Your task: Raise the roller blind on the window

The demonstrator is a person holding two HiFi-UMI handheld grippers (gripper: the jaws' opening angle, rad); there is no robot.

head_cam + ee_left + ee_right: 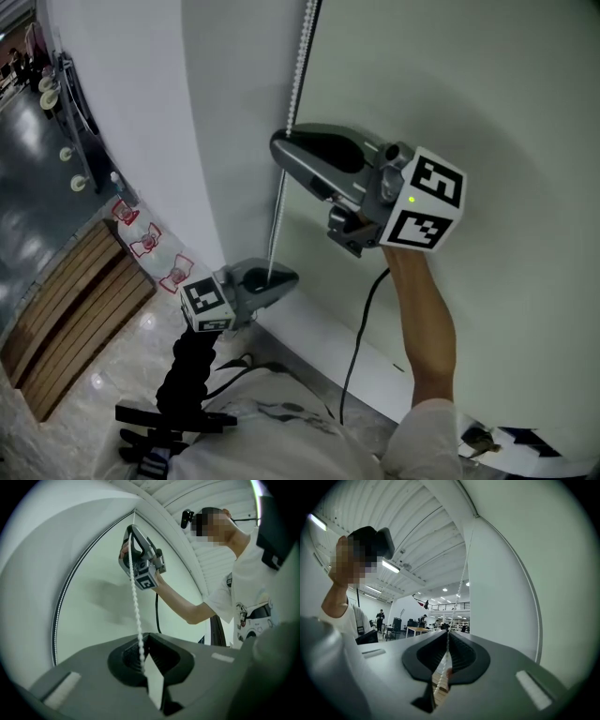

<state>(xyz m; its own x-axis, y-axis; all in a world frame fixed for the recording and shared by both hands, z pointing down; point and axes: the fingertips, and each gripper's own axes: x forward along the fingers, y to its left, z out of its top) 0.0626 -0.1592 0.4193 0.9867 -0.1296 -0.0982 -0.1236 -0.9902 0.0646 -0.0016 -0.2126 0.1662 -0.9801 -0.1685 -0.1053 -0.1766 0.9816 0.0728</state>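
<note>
bead chain (300, 66) gripped twice

right hand-held gripper (281, 148) is clamped on the chain, up high. left hand-held gripper (284, 278) is clamped on the same strand, lower down. roller blind (487, 94) hangs flat just behind both.

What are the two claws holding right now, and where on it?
Both grip the blind's bead chain: the right claw higher up, the left claw lower down the same strand.
</note>
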